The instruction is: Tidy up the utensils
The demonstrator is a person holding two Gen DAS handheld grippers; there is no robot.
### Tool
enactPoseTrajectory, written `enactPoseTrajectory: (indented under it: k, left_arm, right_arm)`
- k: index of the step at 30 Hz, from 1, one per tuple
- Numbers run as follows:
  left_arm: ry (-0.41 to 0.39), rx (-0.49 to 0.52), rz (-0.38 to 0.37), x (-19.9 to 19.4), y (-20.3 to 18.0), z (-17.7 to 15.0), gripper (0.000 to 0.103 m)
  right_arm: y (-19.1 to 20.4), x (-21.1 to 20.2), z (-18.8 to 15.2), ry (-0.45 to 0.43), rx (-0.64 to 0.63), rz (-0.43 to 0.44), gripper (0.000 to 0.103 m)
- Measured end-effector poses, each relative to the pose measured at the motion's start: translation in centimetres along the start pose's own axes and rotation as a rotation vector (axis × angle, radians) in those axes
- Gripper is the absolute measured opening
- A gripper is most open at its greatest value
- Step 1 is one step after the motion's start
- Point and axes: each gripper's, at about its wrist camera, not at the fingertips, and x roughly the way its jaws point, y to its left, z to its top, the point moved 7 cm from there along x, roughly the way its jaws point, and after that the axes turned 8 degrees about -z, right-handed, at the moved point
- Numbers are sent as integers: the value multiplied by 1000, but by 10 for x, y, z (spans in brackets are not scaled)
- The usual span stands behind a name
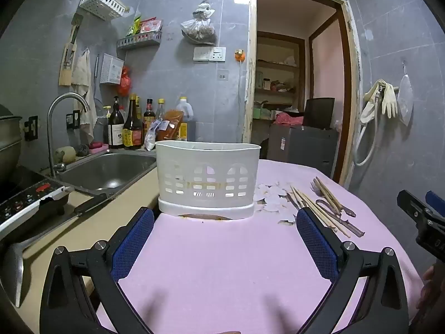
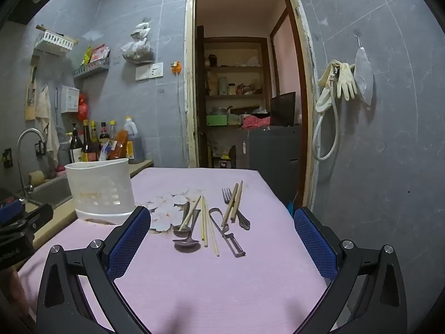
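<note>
Loose metal spoons (image 2: 185,243), fork (image 2: 228,198), peeler (image 2: 228,236) and wooden chopsticks (image 2: 204,222) lie on the pink-covered counter (image 2: 222,292), right of the white slotted plastic utensil basket (image 1: 207,179); left gripper (image 1: 224,239) and right gripper (image 2: 222,239) hover, jaws wide apart, empty.

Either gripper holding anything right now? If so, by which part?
Nothing held. Left gripper and right gripper both have jaws wide open over bare cloth; the utensils lie untouched beside the white caddy.
</note>
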Motion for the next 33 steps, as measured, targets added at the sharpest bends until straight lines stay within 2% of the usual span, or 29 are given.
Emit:
enactPoseTrajectory:
  k: [4, 33]
  left_arm:
    - [19, -24, 7, 3, 4, -3, 101]
    - [13, 17, 39, 1, 0, 0, 101]
  right_arm:
    - [-3, 2, -1, 7, 10, 0, 103]
    - [1, 0, -2, 0, 5, 8, 103]
